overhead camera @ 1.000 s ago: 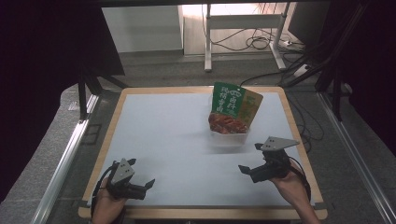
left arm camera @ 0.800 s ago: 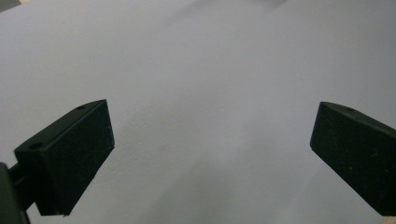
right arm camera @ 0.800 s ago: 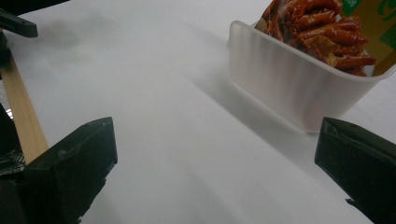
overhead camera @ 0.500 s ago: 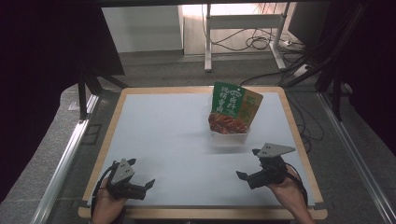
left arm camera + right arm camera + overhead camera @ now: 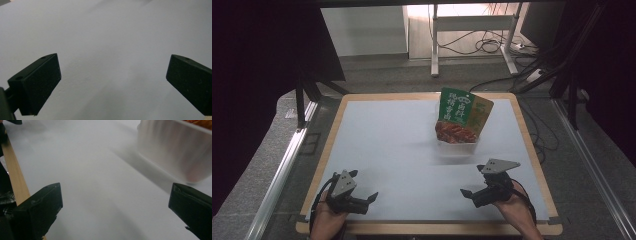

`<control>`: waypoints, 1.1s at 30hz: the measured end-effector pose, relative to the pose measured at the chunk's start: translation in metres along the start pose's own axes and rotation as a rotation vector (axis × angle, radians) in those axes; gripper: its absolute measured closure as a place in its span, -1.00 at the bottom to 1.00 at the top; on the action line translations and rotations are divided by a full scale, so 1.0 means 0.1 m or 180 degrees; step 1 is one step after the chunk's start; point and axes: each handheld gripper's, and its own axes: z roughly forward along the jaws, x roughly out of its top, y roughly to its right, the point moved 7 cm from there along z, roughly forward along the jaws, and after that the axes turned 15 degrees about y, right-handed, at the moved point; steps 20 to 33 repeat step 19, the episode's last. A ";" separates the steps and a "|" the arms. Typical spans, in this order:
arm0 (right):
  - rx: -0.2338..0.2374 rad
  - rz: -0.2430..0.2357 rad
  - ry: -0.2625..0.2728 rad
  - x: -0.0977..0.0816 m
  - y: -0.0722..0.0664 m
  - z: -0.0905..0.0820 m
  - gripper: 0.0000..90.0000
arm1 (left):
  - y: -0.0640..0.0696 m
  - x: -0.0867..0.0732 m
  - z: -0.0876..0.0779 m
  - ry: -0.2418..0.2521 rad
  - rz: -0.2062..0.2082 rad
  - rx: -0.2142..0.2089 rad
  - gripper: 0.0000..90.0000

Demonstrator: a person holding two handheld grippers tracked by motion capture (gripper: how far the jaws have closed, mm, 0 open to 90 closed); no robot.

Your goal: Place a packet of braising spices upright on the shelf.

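two black two-jaw grippers were in hand, one per hand. the left gripper (image 5: 371, 198), topped by a grey three-cornered plate, sat low over the near left part of the white-topped table with a pale wooden rim (image 5: 427, 96); its jaws stood spread wide, with nothing between them but bare white surface, as the left gripper view confirmed (image 5: 112, 82). the person's left hand (image 5: 326, 220) gripped it from the near edge.

the right gripper (image 5: 466, 193), also carrying one grey plate, lay over the near right part of the table, held by the person's right hand (image 5: 516, 212). its jaws were likewise spread apart and held nothing; the right gripper view (image 5: 115, 205) showed white table between them and one strip of wooden rim at its left.

beyond the right gripper, towards the far right of the table and well apart from both grippers, stood one clear plastic tub (image 5: 457, 147), its translucent wall also showing at the upper right of the right gripper view (image 5: 172, 152). in it stood one green and red printed snack pouch (image 5: 461, 116), upright and leaning a little to the right.

past the table lay a grey floor with several dark cables (image 5: 492, 46) and one pale metal stand (image 5: 472, 22).
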 end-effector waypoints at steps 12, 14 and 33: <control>0.0080 -0.0026 -0.0215 -0.25 -0.07 0.18 -1.00 | 0.00 0.00 0.00 -0.0006 -0.0001 -0.0008 -1.00; 0.0085 -0.0050 -0.0236 -0.27 -0.07 0.19 -1.00 | 0.00 0.00 0.00 -0.0007 0.0000 -0.0008 -1.00; 0.0086 -0.0094 -0.0225 -0.26 -0.08 0.19 -1.00 | 0.00 0.00 0.01 0.0004 -0.0004 -0.0002 -1.00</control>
